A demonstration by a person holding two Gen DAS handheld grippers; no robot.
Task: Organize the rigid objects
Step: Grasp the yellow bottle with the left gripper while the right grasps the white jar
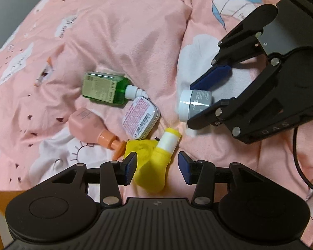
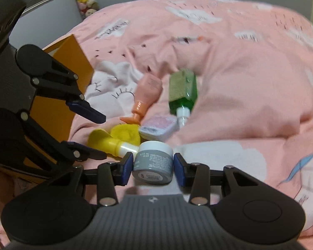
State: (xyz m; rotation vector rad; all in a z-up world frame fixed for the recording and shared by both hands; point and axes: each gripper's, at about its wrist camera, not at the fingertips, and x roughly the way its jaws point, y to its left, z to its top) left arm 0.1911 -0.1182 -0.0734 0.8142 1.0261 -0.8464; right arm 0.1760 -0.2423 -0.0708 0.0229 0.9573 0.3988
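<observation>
Pink bedding printed with white clouds covers the bed, rumpled into a soft ridge behind a cluster of small things. In the left wrist view, the green bottle lies on its side at the far end of the cluster, its white cap pointing right toward the white tin, which lies flat just beside it. The pink bottle lies to the left of the tin, its orange pump aimed at the yellow bottle, the nearest of the group. The left gripper has its jaws apart, one on each side of the yellow bottle's lower end; whether either pad touches it cannot be told.

To the right, the grey jar with a white lid lies on its side on a white cloud patch. The right gripper reaches in from the right with its jaws around the jar. In the right wrist view the jar sits between the blue pads, which stand close against its sides, though firm contact cannot be confirmed through the blur. The yellow bottle lies just left of the jar there. An orange box stands at the left edge of the bed, behind the left gripper.
</observation>
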